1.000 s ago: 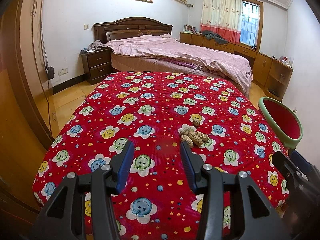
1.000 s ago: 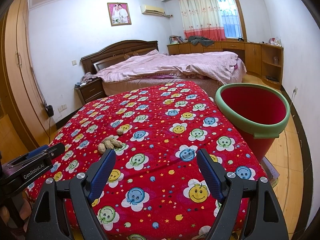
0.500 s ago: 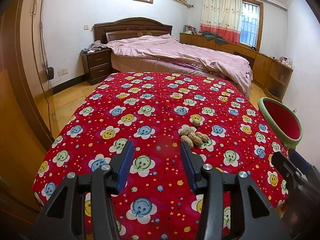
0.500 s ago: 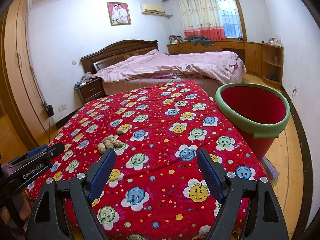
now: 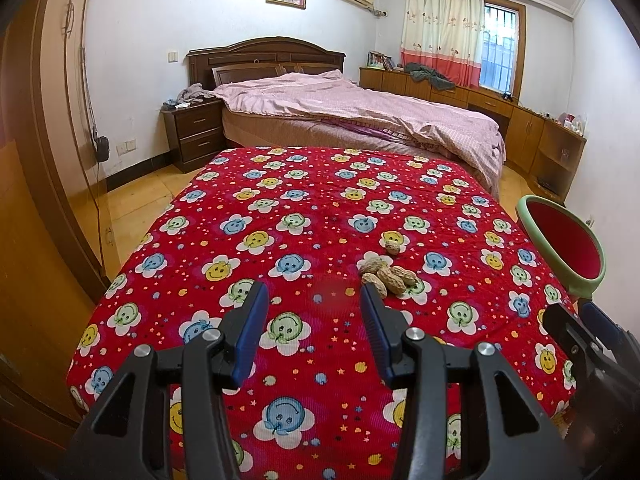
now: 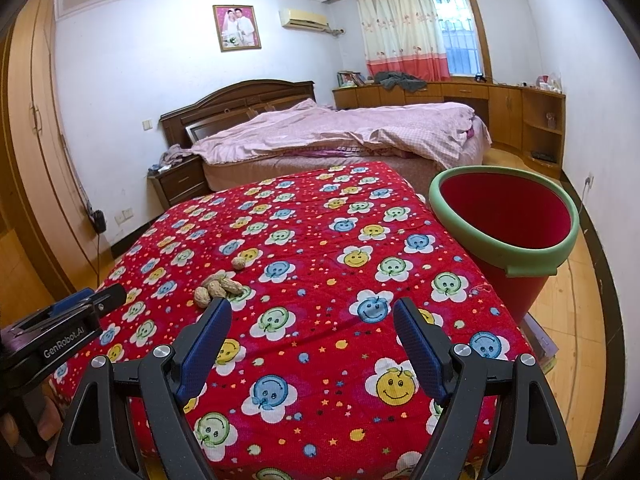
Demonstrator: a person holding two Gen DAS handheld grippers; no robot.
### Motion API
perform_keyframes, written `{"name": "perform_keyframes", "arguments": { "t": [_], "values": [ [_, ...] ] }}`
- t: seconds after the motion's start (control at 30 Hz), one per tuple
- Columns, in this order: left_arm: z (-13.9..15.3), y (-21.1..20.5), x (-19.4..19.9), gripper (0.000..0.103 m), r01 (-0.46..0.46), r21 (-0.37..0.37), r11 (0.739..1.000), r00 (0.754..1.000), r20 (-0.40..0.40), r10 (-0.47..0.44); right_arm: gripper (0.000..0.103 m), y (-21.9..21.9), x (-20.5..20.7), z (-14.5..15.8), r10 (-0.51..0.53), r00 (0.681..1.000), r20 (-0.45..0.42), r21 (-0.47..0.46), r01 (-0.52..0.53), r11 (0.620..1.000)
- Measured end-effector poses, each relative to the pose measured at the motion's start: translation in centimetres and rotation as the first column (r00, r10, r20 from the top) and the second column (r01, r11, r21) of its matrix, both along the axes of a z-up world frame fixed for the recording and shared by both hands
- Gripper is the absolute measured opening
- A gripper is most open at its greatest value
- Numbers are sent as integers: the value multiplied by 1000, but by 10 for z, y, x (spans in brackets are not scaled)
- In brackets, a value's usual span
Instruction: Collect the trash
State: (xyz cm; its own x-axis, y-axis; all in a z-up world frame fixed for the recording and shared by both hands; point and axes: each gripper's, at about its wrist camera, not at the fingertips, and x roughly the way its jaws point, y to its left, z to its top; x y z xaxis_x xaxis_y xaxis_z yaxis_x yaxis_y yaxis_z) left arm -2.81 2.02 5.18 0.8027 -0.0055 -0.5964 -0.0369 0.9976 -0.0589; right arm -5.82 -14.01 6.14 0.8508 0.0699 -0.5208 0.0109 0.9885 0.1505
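Tan peanut shells (image 5: 386, 274) lay clustered on the red smiley-flower cloth (image 5: 304, 216) — left gripper (image 5: 314, 300) and right gripper (image 6: 310, 312) both spread, empty.

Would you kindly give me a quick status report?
Both grippers, left and right, open, empty. Peanuts untouched on cloth. Bin beside, nothing blocking.

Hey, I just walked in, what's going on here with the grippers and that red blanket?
A person holds two grippers over a red smiley-flower blanket, and both are open and empty. A small pile of peanut shells lies on the blanket just ahead of the left gripper, with one more shell a little beyond. The right gripper hovers nearer the red bin with a green rim beside the blanket. Nothing has been picked up yet.
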Motion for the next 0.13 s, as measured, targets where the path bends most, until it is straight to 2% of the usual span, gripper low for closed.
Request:
{"name": "perform_keyframes", "arguments": {
  "t": [0.13],
  "values": [
    [4,0,0,48,-3,7,1000,1000,11,3,84,0,0,0,0,1000,3,-1,0,1000]
  ]
}}
